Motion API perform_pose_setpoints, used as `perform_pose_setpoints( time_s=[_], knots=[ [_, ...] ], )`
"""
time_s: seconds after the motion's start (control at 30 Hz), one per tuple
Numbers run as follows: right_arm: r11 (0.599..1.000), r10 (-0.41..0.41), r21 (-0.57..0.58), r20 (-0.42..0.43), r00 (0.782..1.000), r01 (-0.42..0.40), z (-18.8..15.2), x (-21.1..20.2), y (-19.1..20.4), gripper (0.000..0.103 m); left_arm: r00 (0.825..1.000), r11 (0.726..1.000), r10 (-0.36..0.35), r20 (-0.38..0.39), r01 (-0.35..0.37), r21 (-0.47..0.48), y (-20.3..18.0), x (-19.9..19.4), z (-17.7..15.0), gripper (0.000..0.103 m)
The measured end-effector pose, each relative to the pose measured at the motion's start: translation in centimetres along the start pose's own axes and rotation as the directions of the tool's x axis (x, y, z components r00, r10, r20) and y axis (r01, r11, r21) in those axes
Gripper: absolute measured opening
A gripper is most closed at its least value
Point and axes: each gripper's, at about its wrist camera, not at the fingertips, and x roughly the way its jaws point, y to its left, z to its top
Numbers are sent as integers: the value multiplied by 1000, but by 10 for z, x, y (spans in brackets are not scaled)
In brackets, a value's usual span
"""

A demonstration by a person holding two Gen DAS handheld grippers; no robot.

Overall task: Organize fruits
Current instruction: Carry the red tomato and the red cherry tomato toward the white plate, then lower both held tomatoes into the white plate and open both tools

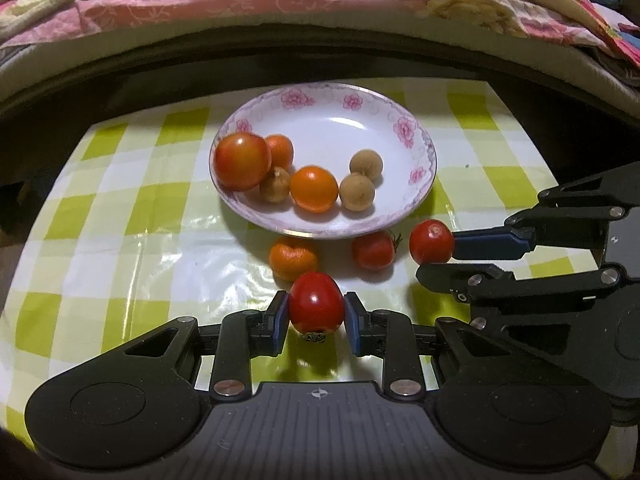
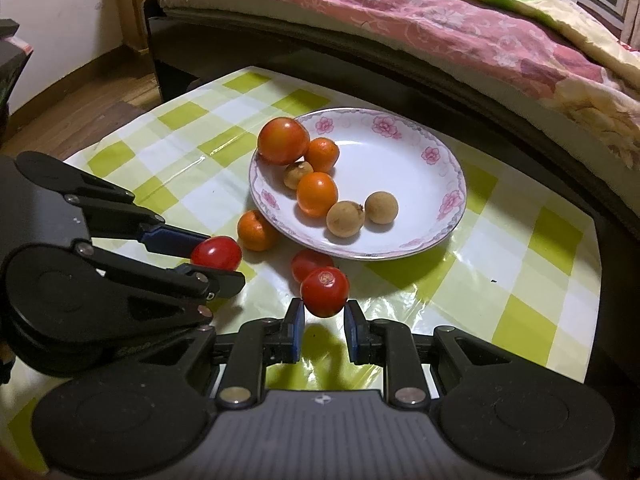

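Both grippers point steeply down over the near part of the worktop (image 1: 120, 220), which wears a green-and-white checked plastic cover. The left gripper (image 1: 316, 316) has its blue pads pressed on either side of a red tomato (image 1: 316, 306), stem end down, held just above the cover near the middle of the near edge. To its right, the right gripper (image 2: 323, 322) comes in from the right edge and is closed on a smaller red tomato (image 2: 324, 291), its pads squeezing the fruit's lower sides, lifted clear of the cover with a shadow beneath.

Just beyond the two held fruits, a mandarin (image 1: 293, 258) and another red tomato (image 1: 373, 250) lie on the cover, both close against the near rim of the plate (image 1: 384, 128).

The plate, white with pink flowers, sits around the middle of the worktop. It holds a large orange-red tomato (image 1: 241, 161) at its left rim, two small oranges (image 1: 314, 189) beside it, and three brown longans (image 1: 357, 192).

Past the worktop's far edge stands a bed (image 2: 440, 20) with pink floral bedding.
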Motion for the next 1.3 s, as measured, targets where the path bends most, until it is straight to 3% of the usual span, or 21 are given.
perform_pose_setpoints(
  time_s=[0.43,1.3],
  knots=[
    [997,-45,62,47,998,42,20,-2,-18,25,997,1000,16,72,-17,13,-4,0,36,35],
    [993,-72,98,97,993,62,49,16,-31,25,994,997,64,88,-61,-39,12,15,64,35]
  ],
)
